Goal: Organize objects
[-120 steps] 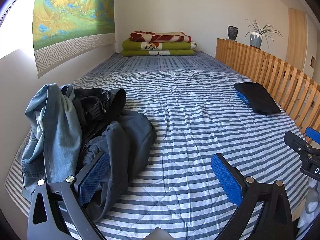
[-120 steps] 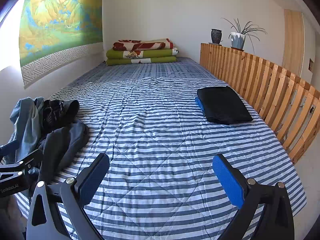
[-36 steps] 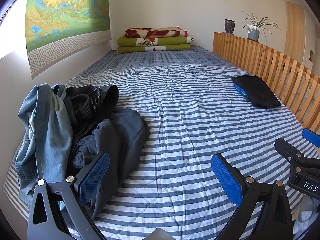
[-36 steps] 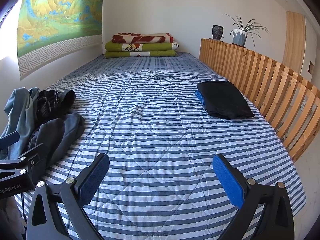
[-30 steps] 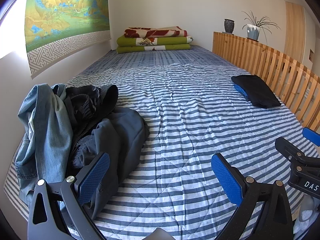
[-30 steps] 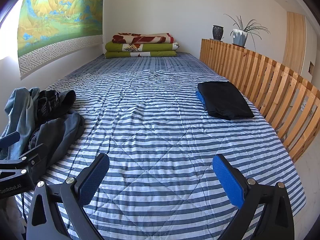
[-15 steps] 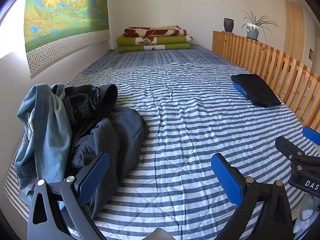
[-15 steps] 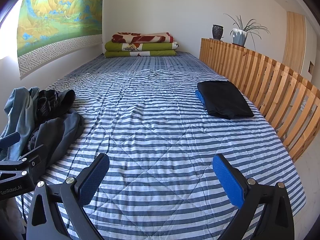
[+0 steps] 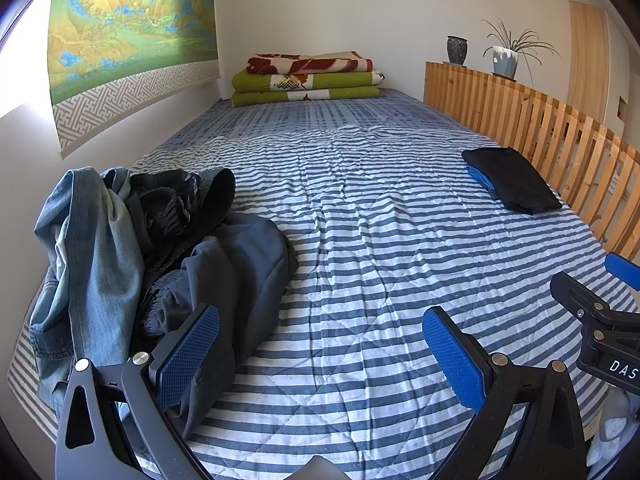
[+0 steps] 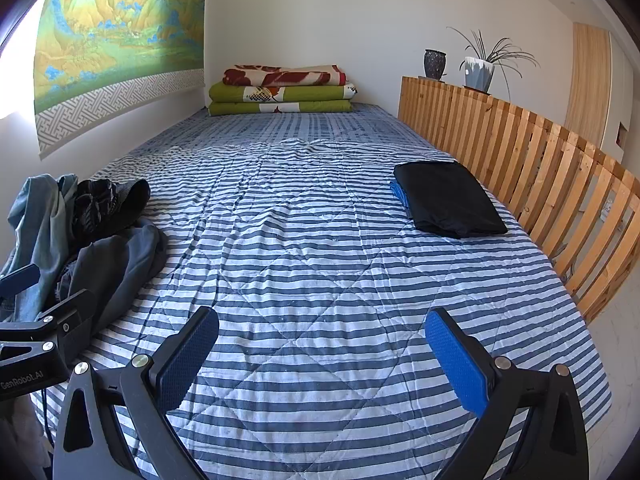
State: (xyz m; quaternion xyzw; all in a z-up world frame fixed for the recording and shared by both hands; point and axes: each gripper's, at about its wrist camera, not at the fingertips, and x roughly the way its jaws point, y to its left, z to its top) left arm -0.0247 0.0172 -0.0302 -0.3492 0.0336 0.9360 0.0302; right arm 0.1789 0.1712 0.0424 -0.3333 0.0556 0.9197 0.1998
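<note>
At the left of both views a loose heap of clothes (image 9: 152, 264) lies crumpled on the striped bedspread (image 9: 380, 248): a pale denim piece (image 9: 92, 248) at the far left, a black garment (image 9: 180, 200) bunched behind it, and a dark grey-blue one (image 9: 240, 272) spilling toward the middle of the frame. None of these looks folded, so this pile appears to be the work still left. The left gripper (image 9: 320, 354) fills the lower edge of its view, fingers spread wide with nothing between them, its left pad (image 9: 188, 352) showing in front of the grey-blue cloth; whether it touches the fabric cannot be told. The middle of the bedspread is bare. The right gripper (image 10: 322, 356) likewise stands with fingers wide apart and holds nothing, over the striped cover at the lower centre of its view. At centre right, near the wooden slat rail (image 10: 520, 160), a neatly folded black garment (image 10: 448, 200) rests on a folded blue item (image 10: 398, 194), which seems to be the finished share. In the upper middle, stacked blankets (image 10: 282, 90) sit against the far wall. By this reading the task is partly done, with about three garments remaining.
</note>
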